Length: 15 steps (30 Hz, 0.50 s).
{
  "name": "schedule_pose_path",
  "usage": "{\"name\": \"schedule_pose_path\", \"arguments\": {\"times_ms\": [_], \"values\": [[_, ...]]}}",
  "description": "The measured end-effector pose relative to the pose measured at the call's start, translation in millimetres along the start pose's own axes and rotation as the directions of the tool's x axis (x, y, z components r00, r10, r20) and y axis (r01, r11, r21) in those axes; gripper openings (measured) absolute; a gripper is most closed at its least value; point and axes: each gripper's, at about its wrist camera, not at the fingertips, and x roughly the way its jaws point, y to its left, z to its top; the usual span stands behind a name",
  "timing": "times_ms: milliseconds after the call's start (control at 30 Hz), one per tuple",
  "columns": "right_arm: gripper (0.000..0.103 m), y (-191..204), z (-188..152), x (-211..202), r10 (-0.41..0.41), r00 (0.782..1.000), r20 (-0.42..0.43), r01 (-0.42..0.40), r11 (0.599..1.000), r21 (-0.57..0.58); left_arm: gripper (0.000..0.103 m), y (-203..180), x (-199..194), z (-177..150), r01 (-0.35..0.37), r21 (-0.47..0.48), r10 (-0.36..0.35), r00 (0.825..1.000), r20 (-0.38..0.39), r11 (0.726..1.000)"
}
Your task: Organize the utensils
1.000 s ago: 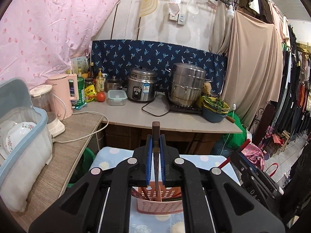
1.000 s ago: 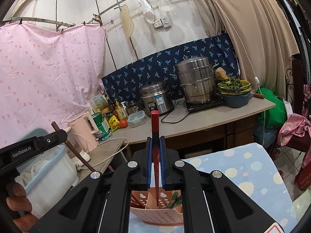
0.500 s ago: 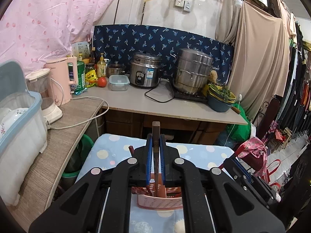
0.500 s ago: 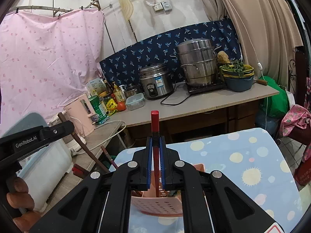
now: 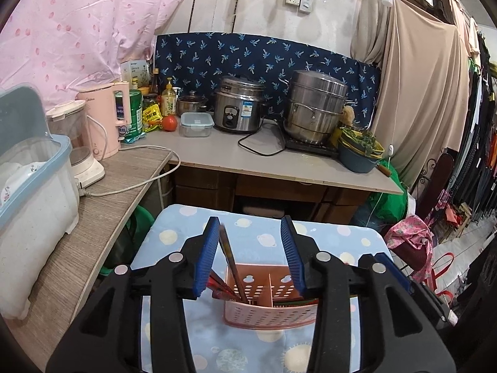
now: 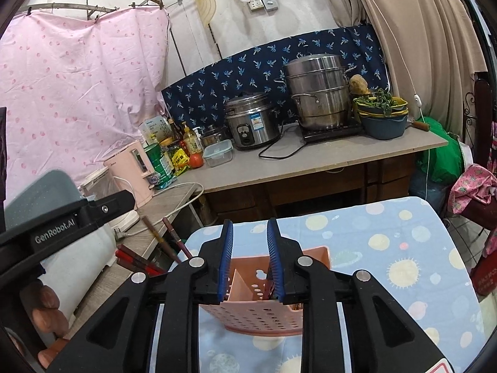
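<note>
- Your landmark is the pink holder (image 5: 269,306); it stands on the blue dotted cloth (image 5: 254,242), right under both grippers, with a divider splitting it into compartments
- Left gripper (image 5: 251,255): its jaws are opening and stand moderately apart above the holder; a brown chopstick (image 5: 231,267) leans close by the left pad (image 5: 206,255), its lower end down in the holder's left compartment; whether it touches the pad you cannot tell, and nothing pinches it
- Right gripper (image 6: 248,256): its jaws are opening too, the gap narrow; a dark red utensil (image 6: 269,283) sits low against the right pad, its tip inside the holder; the grip looks let go
- In the right view more chopsticks (image 6: 169,242) poke out over the holder's left side, beside red ones (image 6: 136,259)
- To finish this step well, let the pads part fully before you lift; a stick resting on a pad could ride up with it
- Draw each gripper straight up from the holder, not sideways; a sideways pull would likely tip this light basket or drag the leaning sticks out
- Keep the two tools apart as you rise; they crowd the same small opening
- Check that each stick has settled inside its compartment before leaving
</note>
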Motion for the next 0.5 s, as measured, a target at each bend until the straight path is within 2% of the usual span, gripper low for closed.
{"name": "schedule_pose_path", "arguments": {"times_ms": [100,200,367,500], "values": [[0.032,3,-3,-8,0.0,1.0,0.002,0.0,1.0,-0.006,0.042,-4,-3,-4,-0.019,0.022,0.02,1.0,-0.005,1.0],[0.039,7,-8,-17,-0.022,1.0,-0.003,0.022,0.999,-0.025,0.053,-7,-8,-10,-0.046,0.047,0.046,0.999,-0.002,0.998],[0.047,9,-18,-32,-0.052,0.998,-0.026,0.051,0.998,-0.049,0.054,-9,-16,-23,-0.068,0.072,0.07,0.997,-0.024,0.995],[0.049,8,-28,-42,-0.063,0.997,-0.052,0.061,0.997,-0.051,0.057,-9,-22,-38,-0.079,0.086,0.083,0.995,-0.05,0.993]]}}
